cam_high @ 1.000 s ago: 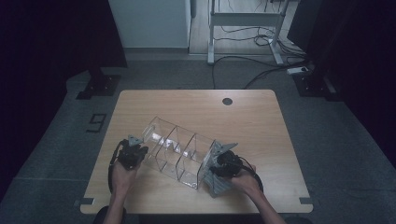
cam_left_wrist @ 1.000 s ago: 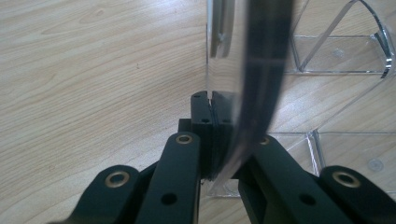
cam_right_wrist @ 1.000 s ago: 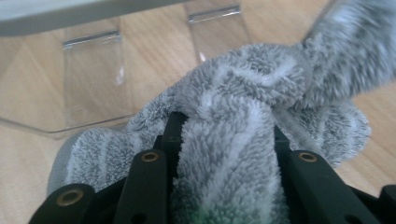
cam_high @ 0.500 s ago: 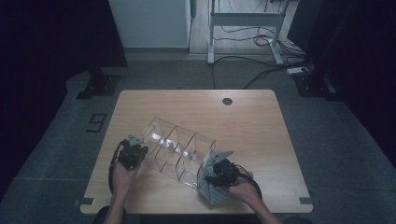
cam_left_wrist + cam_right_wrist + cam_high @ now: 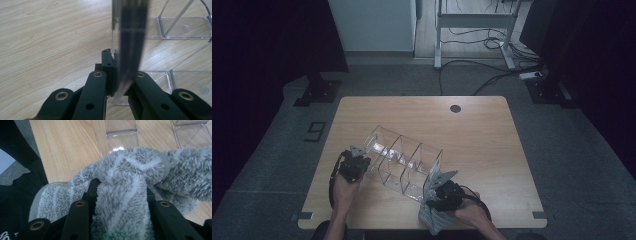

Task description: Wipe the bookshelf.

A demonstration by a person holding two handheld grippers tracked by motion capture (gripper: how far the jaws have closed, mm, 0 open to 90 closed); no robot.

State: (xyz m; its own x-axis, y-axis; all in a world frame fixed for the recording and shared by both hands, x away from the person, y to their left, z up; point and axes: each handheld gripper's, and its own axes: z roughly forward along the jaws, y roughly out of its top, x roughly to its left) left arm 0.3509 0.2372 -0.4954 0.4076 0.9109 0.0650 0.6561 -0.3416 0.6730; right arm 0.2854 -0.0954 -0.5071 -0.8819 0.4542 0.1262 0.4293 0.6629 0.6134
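Observation:
A clear plastic organizer (image 5: pixel 404 161) with several compartments lies tilted across the wooden table (image 5: pixel 482 135). My left gripper (image 5: pixel 358 162) is shut on the organizer's left end wall; in the left gripper view that thin clear wall (image 5: pixel 130 45) stands clamped between the black jaws. My right gripper (image 5: pixel 443 192) is at the organizer's right end, near the table's front edge, shut on a fluffy grey cloth (image 5: pixel 434 220). In the right gripper view the grey cloth (image 5: pixel 125 182) bunches over the jaws, with the organizer's clear walls (image 5: pixel 120 132) just beyond.
A round black grommet (image 5: pixel 455 108) sits near the table's back edge. Bare wood spreads to the right and behind the organizer. Beyond the table are a desk frame (image 5: pixel 472 30), floor cables and dark stands.
My right gripper with the cloth has drawn back from the organizer's right end toward the front edge of the table. The left gripper and the organizer have stayed put.

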